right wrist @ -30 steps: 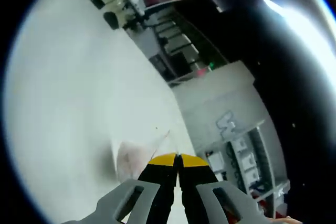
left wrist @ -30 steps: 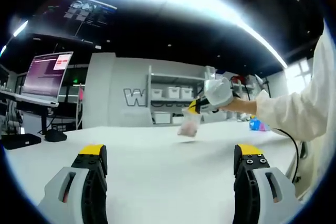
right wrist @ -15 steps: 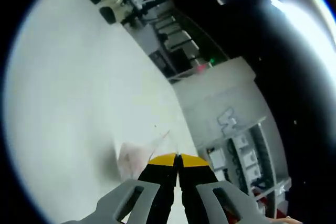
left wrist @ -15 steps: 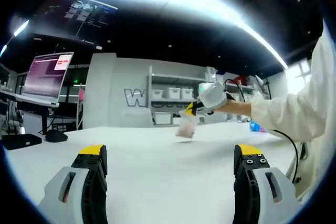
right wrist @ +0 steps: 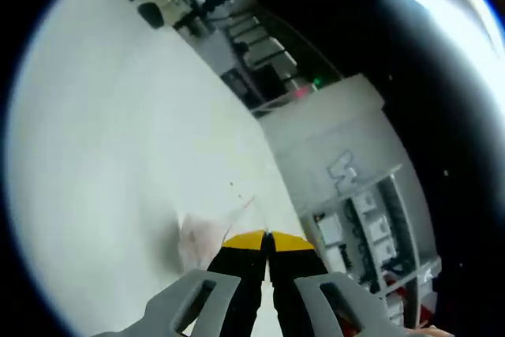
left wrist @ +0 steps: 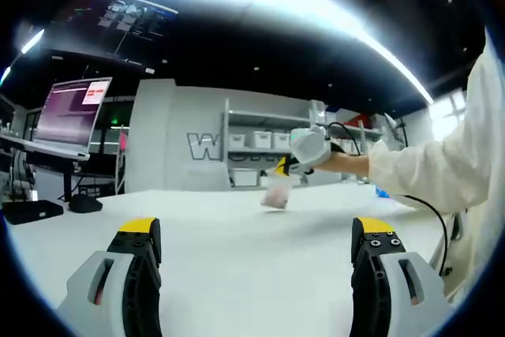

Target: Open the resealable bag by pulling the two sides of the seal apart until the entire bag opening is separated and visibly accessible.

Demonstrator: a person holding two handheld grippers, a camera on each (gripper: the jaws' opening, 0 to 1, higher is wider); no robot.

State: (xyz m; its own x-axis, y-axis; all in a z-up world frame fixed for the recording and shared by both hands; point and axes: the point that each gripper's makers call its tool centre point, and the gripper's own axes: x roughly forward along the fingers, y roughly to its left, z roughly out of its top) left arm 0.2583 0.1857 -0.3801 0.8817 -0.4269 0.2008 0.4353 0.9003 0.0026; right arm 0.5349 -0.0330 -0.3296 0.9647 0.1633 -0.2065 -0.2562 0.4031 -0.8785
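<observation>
Above the white tabletop [left wrist: 237, 234]: resealable bag [left wrist: 276, 192] hung from right tool [right wrist: 267, 236], jaws pinched shut on its top edge, seemingly to present seal for second grip. Nearer than bag: left tool [left wrist: 256, 250], jaws spread wide, empty, low over tabletop.

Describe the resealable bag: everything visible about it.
The resealable bag is small, clear, thin plastic with a pale pinkish tint or contents; which one cannot be told. The right gripper is shut on its top edge, yellow-tipped jaws together, so it hangs above the white table. In the left gripper view it dangles below that gripper, in front of distant shelves. Whether the seal is open cannot be told. The left gripper stays apart, jaws wide.
</observation>
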